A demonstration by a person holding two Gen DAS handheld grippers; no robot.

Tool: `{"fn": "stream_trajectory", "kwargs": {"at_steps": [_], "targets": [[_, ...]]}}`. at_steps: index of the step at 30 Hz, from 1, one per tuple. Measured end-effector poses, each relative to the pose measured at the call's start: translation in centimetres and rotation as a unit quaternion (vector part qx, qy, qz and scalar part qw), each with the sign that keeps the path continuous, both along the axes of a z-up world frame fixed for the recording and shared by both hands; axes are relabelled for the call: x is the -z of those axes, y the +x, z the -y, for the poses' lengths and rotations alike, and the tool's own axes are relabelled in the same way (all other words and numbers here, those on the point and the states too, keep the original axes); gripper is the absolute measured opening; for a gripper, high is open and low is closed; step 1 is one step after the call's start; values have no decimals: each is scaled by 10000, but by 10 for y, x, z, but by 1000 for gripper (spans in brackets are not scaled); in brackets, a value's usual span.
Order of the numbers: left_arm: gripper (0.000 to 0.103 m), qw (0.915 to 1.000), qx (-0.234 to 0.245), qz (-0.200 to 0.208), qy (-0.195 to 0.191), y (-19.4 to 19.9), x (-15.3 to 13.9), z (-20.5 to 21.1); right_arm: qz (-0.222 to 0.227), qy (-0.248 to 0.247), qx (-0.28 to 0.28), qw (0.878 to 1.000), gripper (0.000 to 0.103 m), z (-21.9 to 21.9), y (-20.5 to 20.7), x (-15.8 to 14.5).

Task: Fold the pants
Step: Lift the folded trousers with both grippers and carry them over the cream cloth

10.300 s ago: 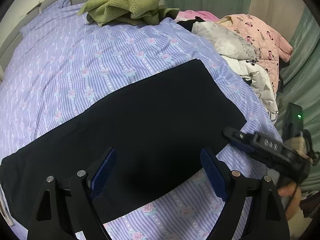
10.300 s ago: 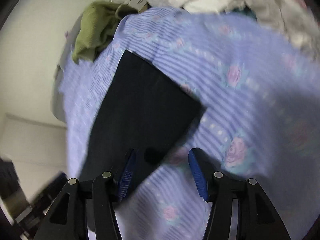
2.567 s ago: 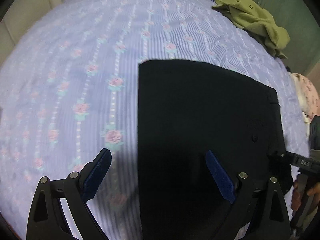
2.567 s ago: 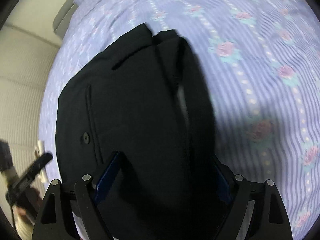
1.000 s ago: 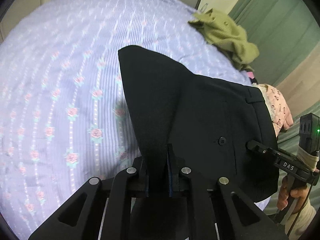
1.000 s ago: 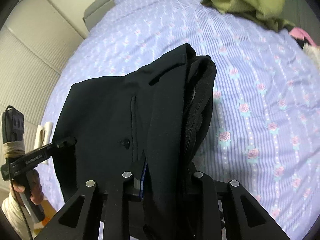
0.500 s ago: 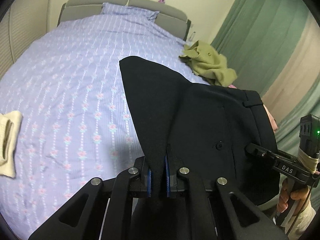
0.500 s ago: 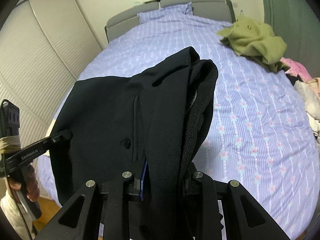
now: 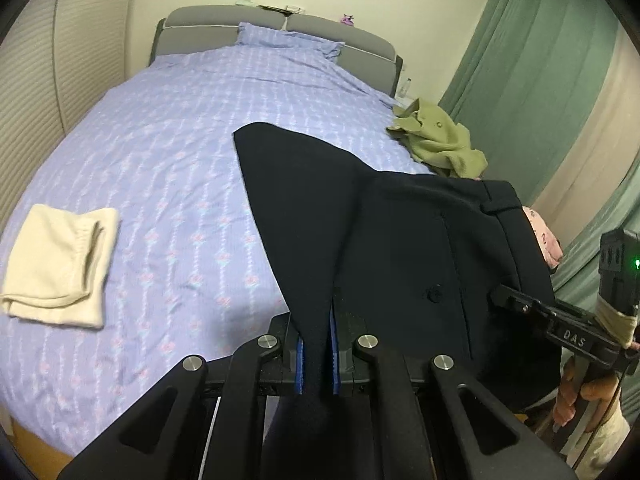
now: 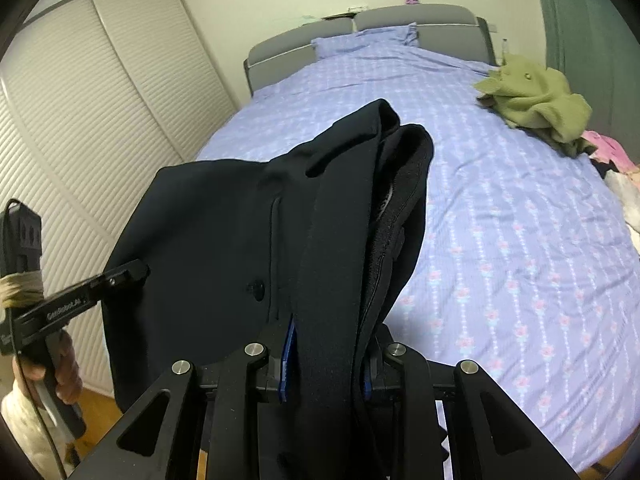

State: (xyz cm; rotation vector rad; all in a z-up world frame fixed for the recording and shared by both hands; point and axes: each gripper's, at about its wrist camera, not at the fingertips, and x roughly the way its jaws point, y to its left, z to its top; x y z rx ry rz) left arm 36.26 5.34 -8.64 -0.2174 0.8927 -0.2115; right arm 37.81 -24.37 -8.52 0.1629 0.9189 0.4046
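Hanging limp between the left gripper [image 9: 316,354] and right gripper [image 10: 324,360], both clamped on cloth, the soft black folded trousers [image 9: 392,248] look light, best pinched at their thick waistband.

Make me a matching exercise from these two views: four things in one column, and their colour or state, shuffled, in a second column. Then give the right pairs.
Things:
1. pants
2. cream cloth
3. green garment
4. pillow

States:
A. crumpled in a heap near the bed's curtain side
B. folded, lying flat on the bedspread
C. lilac, lying at the headboard
D. black, lifted off the bed, clamped by both the left gripper and the right gripper

Pairs: 1-D, 2-B, 3-A, 4-C
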Motion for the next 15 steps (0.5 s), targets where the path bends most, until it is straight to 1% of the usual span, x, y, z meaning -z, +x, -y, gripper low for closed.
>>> {"fn": "stream_trajectory", "kwargs": {"at_steps": [2,5,7,9,13,15], "targets": [[10,9999,-116,40,45,-9,-2,-14,25,-30,-162,9999,26,-15,-4,0],[10,9991,-374,54,-209,-23,-2,-40,-5,8,-387,9993,26,-39,-7,-5],[10,9981,-481,39,-395,-30,-1,-61,81,-52,-521,9986,26,-56,-10,-10],[10,9972,-557,52,-503,-33,0,-84,161,-37,-662,9977,26,-73,-11,-14],[10,9974,-524,227,-440,-33,-5,-131,247,-41,-733,9970,26,-121,-9,-17],[10,9979,-432,258,-412,-30,-7,-164,277,-24,-717,9970,26,-150,-6,-18]]}}
